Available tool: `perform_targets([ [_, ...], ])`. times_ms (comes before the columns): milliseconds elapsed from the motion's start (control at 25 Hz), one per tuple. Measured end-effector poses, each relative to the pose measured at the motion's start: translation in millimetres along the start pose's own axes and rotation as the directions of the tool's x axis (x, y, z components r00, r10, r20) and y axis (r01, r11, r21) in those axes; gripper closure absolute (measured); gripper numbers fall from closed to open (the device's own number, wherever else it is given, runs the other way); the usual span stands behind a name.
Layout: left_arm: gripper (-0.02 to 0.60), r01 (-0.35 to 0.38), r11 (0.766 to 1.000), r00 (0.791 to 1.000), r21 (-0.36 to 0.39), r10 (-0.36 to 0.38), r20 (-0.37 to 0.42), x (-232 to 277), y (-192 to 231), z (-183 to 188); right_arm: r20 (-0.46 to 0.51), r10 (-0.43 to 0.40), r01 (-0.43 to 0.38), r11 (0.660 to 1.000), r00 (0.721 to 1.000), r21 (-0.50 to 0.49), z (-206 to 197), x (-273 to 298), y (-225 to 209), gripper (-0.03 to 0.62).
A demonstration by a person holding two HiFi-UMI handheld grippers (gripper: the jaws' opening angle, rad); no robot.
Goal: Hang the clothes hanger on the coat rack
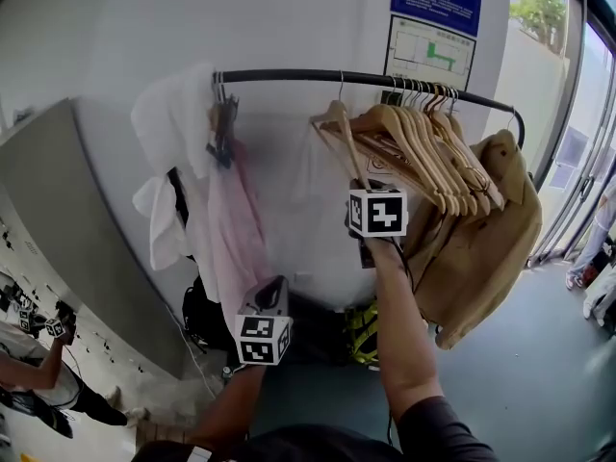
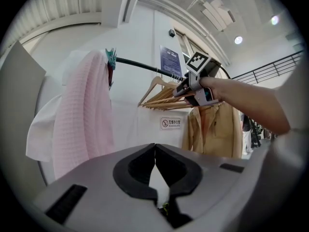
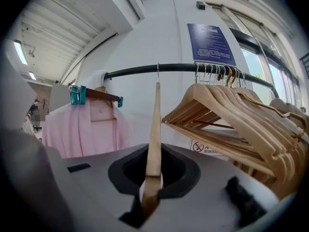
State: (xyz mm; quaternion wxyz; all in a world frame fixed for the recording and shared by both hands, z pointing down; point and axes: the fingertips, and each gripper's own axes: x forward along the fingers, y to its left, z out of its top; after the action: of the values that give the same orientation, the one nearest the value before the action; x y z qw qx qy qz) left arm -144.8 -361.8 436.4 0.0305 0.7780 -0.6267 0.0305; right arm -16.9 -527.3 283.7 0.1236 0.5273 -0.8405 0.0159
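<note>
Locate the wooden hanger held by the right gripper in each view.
Head view: wooden hanger upper centre, leftmost of the hanger bunch.
Left gripper view: right of centre, just left of the right gripper.
Right gripper view: centre, edge-on, clamped in the jaws of the right gripper.
Shared landmark: the black rail.

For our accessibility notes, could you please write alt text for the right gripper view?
The right gripper is shut on the lower end of a wooden hanger whose hook reaches the black rail. At right, bare hangers crowd the rail; at left hangs a pink shirt.
</note>
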Motion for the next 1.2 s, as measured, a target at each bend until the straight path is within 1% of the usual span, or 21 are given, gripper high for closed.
perform_targets([
  [80, 0.572, 0.003, 1.000, 1.000, -0.002, -0.003, 0.011, 4, 2, 6, 0.002, -0.007, 0.007, 1.000, 1.000, -0.003, 1, 0, 1, 0.559],
  [280, 0.572, -0.002, 1.000, 1.000, 0.002, 0.002, 0.004, 9, 10, 8, 0.007, 0.012, -0.012, 1.000, 1.000, -0.005, 0, 5, 4, 0.559],
  [440, 0.572, 0.019, 1.000, 1.000, 0.009, -0.019, 0.011, 8, 4, 4, 0.038, -0.026, 0.030, 0.994, 0.999, -0.104, -2, 1, 2, 0.553],
  [480, 0.572, 0.028, 1.000, 1.000, 0.012, -0.028, 0.011, 7, 2, 3, 0.056, -0.027, 0.033, 0.994, 0.998, -0.109, -3, -1, 3, 0.513],
  [520, 0.572, 0.034, 0.999, 0.999, 0.017, -0.035, 0.010, 6, 2, 2, 0.077, -0.023, 0.031, 0.994, 0.997, -0.104, -2, -4, 3, 0.439],
  [560, 0.572, 0.039, 0.999, 0.999, 0.022, -0.039, 0.012, 6, 1, 3, 0.099, -0.020, 0.030, 0.995, 0.995, -0.096, 0, -8, 2, 0.415],
  [680, 0.572, 0.049, 0.998, 0.999, 0.026, -0.049, 0.015, 7, 1, 6, 0.160, -0.039, 0.055, 0.994, 0.986, -0.100, 4, -29, -4, 0.407],
  [840, 0.572, 0.050, 0.999, 0.999, 0.015, -0.050, -0.013, -10, 5, -8, 0.215, -0.046, 0.071, 0.992, 0.976, -0.108, -27, -74, 5, 0.404],
  [1000, 0.572, 0.074, 0.997, 0.997, -0.001, -0.074, -0.005, -15, 6, -12, 0.229, -0.028, 0.057, 0.991, 0.973, -0.118, -63, -117, 23, 0.404],
  [1120, 0.572, 0.094, 0.995, 0.996, -0.019, -0.094, 0.001, -21, 5, -15, 0.241, -0.050, 0.074, 0.993, 0.969, -0.092, -91, -141, 35, 0.405],
  [1200, 0.572, 0.104, 0.994, 0.995, -0.035, -0.103, 0.010, -23, 3, -17, 0.236, -0.049, 0.065, 0.996, 0.970, -0.059, -111, -151, 41, 0.414],
])
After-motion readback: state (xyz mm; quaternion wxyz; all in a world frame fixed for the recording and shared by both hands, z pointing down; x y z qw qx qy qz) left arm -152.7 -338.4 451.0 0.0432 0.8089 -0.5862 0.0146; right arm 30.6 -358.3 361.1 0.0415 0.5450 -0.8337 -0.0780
